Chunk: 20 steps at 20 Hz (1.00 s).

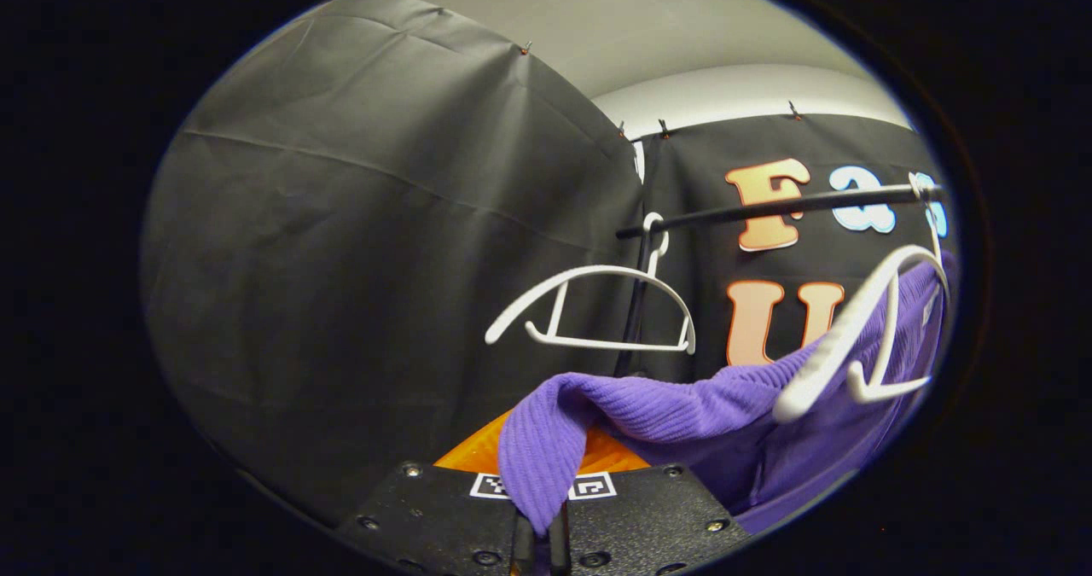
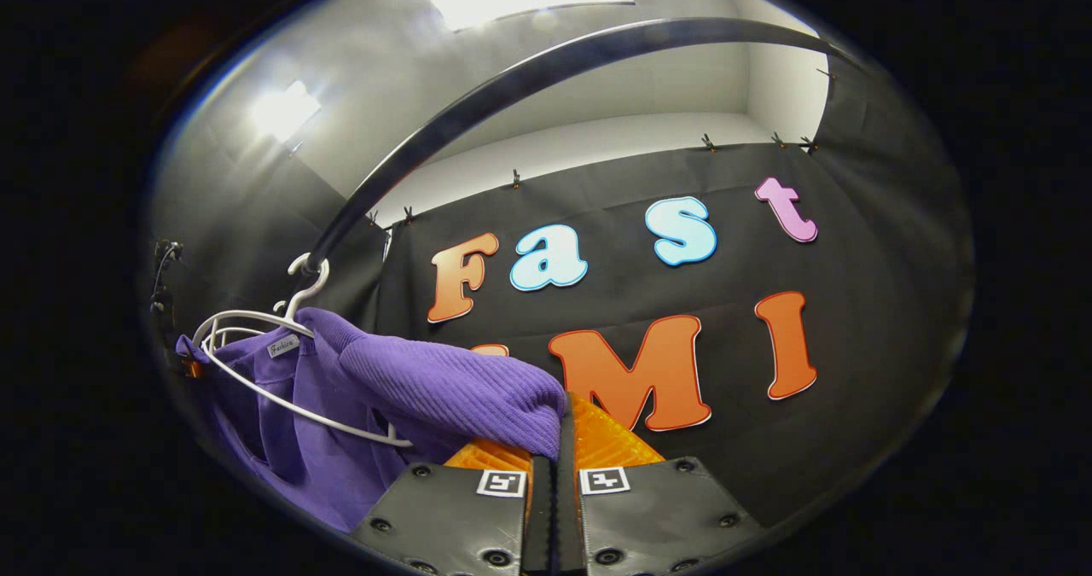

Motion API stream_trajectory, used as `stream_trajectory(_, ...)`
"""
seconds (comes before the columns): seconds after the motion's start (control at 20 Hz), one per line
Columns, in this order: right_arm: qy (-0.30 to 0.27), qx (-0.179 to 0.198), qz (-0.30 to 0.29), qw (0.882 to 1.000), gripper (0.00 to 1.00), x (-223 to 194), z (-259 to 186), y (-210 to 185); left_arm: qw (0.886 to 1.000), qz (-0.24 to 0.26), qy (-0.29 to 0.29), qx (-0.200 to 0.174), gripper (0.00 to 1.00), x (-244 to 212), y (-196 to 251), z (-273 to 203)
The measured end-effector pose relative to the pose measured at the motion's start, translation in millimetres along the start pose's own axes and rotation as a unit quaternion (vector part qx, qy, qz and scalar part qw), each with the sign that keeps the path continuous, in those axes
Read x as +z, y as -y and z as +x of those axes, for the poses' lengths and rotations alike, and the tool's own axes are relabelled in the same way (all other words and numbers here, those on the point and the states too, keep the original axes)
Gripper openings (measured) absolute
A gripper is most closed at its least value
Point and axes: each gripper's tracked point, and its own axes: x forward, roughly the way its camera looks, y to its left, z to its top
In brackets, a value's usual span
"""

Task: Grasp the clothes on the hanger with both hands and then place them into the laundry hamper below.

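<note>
A purple ribbed garment point(image 1: 682, 410) hangs partly off a white hanger point(image 1: 853, 328) on the dark rail point(image 1: 768, 207). In the left gripper view its near corner drapes down between the fingers of my left gripper point(image 1: 539, 532), which is shut on the cloth. In the right gripper view the same purple garment point(image 2: 444, 388) stretches from the white hanger point(image 2: 281, 388) toward my right gripper point(image 2: 554, 456), which is shut on its ribbed edge.
A second white hanger point(image 1: 597, 311), bare, hangs on the rail to the left in the left gripper view. The rail point(image 2: 529, 72) arches overhead in the right gripper view. Black cloth walls surround the booth.
</note>
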Motion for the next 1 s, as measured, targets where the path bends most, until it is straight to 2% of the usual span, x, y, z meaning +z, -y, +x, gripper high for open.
stream_trajectory(0.15, 0.000, -0.005, 0.001, 1.000, 0.09, -1.9, 6.5, 2.7, 1.000, 0.002, -0.024, -0.013, 0.04, -21.8, 6.6, -4.1)
stream_trajectory(0.4, -0.008, -0.027, -0.005, 1.000, 0.10, -16.5, 21.4, 13.2, 0.995, 0.063, -0.064, -0.030, 0.03, -75.1, 23.5, -4.5)
stream_trajectory(0.5, -0.019, -0.042, -0.021, 0.999, 0.10, -27.3, 29.4, 21.2, 0.994, 0.065, -0.081, -0.036, 0.04, -96.9, 30.6, -9.2)
stream_trajectory(0.65, -0.019, -0.043, -0.020, 0.999, 0.10, -36.0, 34.2, 21.9, 0.992, 0.061, -0.100, -0.042, 0.04, -121.3, 36.5, -19.1)
stream_trajectory(1.0, -0.029, -0.079, -0.114, 0.990, 0.09, -56.2, 52.9, 43.8, 0.989, 0.073, -0.112, -0.057, 0.04, -133.6, 44.0, -31.9)
